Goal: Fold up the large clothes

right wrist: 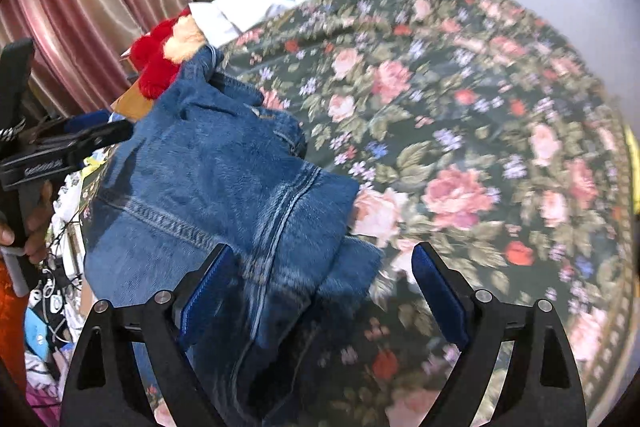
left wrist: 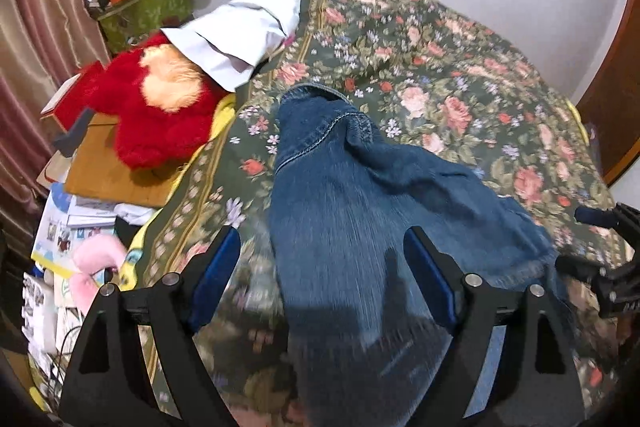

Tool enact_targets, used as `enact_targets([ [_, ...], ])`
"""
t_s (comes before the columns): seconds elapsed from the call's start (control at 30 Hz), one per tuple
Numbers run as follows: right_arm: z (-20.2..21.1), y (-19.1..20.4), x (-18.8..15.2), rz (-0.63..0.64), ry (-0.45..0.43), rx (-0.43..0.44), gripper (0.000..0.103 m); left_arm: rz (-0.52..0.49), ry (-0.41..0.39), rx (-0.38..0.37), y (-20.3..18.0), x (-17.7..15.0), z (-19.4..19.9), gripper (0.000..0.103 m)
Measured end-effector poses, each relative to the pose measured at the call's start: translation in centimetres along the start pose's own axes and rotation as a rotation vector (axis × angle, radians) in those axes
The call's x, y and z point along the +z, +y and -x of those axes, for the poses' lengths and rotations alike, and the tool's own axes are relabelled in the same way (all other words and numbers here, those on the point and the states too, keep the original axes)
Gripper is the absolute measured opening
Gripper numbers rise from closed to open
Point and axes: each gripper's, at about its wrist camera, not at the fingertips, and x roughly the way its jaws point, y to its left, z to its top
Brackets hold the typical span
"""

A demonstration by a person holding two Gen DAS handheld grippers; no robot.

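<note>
Blue denim jeans (left wrist: pixel 360 195) lie rumpled on bed's dark green floral bedspread (left wrist: pixel 460 75). Left hand-held gripper (left wrist: pixel 322 267) spread wide over them, holding nothing. Right hand-held gripper (right wrist: pixel 320 279) also wide, over jeans' edge.

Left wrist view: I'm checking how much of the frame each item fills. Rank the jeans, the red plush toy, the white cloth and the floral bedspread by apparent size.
1. floral bedspread
2. jeans, enlarged by closeness to the camera
3. red plush toy
4. white cloth, close to the toy, so that order is unsure
</note>
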Motion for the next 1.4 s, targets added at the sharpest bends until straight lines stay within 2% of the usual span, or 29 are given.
enact_targets([
  [0.17,6.5,1.8,-0.6,0.011,-0.14,-0.003,0.089,0.034,-0.104,-0.037,0.1,-1.3,6.2,0.085],
  [0.4,18.0,5.8,-1.7,0.06,-0.438,0.042,0.089,0.027,-0.314,-0.099,-1.4,-2.6,17.0,0.085],
  [0.63,27.5,9.1,-5.4,0.074,-0.714,0.062,0.089,0.046,-0.556,-0.112,-3.6,-6.5,26.6,0.085],
  [0.77,30.5,10.5,-8.3,0.051,-0.812,0.05,0.089,0.053,-0.648,-0.091,-5.0,-9.4,29.8,0.085],
  [0.93,31.9,12.1,-11.8,0.012,-0.863,0.03,0.09,0.023,-0.741,-0.003,-7.6,-12.7,32.7,0.085],
  [1.0,31.9,12.7,-13.0,0.004,-0.862,-0.002,0.095,0.02,-0.753,0.006,-8.2,-13.5,33.2,0.085],
  [1.23,31.5,13.1,-15.3,-0.008,-0.809,-0.069,0.103,0.008,-0.738,-0.01,-9.5,-14.8,33.5,0.085],
  [1.4,31.8,12.3,-15.8,-0.04,-0.802,-0.077,0.103,0.0,-0.732,-0.003,-9.8,-15.1,33.4,0.085],
])
